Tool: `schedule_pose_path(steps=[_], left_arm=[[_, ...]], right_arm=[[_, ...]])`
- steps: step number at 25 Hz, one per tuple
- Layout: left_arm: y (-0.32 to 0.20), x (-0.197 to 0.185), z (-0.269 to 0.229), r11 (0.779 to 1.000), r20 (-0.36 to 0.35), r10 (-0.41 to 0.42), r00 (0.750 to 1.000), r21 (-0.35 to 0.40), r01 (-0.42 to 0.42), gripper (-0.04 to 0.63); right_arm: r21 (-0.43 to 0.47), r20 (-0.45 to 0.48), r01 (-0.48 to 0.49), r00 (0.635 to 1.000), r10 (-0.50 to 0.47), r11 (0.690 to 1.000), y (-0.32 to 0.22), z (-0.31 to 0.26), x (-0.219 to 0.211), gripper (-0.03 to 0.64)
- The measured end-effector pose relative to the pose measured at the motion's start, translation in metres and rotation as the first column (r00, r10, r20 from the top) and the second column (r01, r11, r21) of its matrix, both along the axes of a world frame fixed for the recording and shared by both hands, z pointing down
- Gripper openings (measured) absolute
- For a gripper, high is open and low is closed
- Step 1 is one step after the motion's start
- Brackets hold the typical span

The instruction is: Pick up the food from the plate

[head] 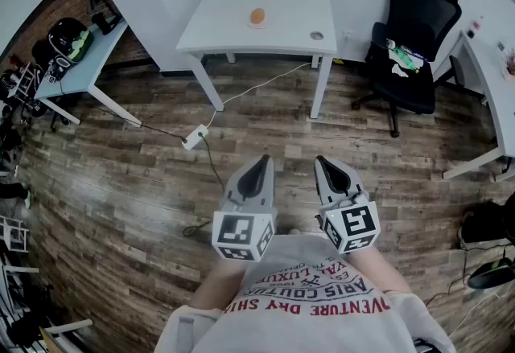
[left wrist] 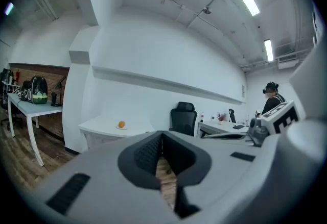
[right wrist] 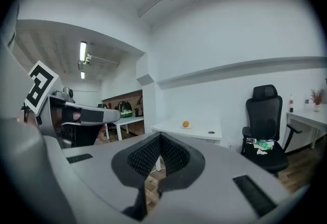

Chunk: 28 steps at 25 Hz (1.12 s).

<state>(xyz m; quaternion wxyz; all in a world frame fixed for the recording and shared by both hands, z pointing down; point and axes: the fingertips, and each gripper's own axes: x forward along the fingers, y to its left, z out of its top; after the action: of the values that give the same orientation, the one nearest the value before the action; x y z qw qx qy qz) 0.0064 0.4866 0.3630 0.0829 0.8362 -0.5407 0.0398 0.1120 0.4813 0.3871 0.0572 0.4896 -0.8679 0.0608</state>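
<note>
An orange round piece of food (head: 257,16) sits on a small white plate (head: 257,25) on the white table (head: 217,26) far ahead across the wooden floor. The left gripper view shows the food (left wrist: 121,124) small and distant, and so does the right gripper view, with the food (right wrist: 186,124) on the same table. My left gripper (head: 261,161) and right gripper (head: 324,160) are held side by side close to my body, well short of the table. Both are shut, with nothing between their jaws, as seen for the left gripper (left wrist: 162,134) and the right gripper (right wrist: 160,136).
A small round object (head: 316,35) lies on the table's right part. A black office chair (head: 410,30) stands to the right of it. A power strip (head: 194,137) and cable lie on the floor. A pale blue table (head: 76,70) with gear stands left. A person (left wrist: 271,99) stands far right.
</note>
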Motion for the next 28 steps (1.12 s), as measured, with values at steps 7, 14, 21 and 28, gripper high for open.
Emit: schedule_pose_path(steps=[7, 14, 21, 28], left_arm=[[-0.004, 0.003, 0.012, 1.000, 0.005, -0.008, 1.000, -0.014, 0.008, 0.008], [-0.009, 0.000, 0.019, 0.999, 0.005, -0.015, 1.000, -0.032, 0.016, 0.008], [-0.019, 0.008, 0.017, 1.000, 0.013, -0.005, 1.000, -0.030, 0.006, 0.008], [-0.029, 0.018, 0.018, 1.000, 0.143, -0.005, 0.990, 0.028, 0.001, 0.008]], right_arm=[[-0.021, -0.003, 0.002, 1.000, -0.002, 1.000, -0.004, 0.012, 0.004, 0.011], [-0.033, 0.019, 0.000, 1.000, 0.001, 0.999, -0.009, 0.013, 0.002, 0.011], [0.017, -0.009, 0.002, 1.000, -0.002, 1.000, -0.011, 0.007, 0.010, 0.011], [-0.013, 0.007, -0.027, 1.000, 0.027, 1.000, -0.031, 0.017, 0.025, 0.011]])
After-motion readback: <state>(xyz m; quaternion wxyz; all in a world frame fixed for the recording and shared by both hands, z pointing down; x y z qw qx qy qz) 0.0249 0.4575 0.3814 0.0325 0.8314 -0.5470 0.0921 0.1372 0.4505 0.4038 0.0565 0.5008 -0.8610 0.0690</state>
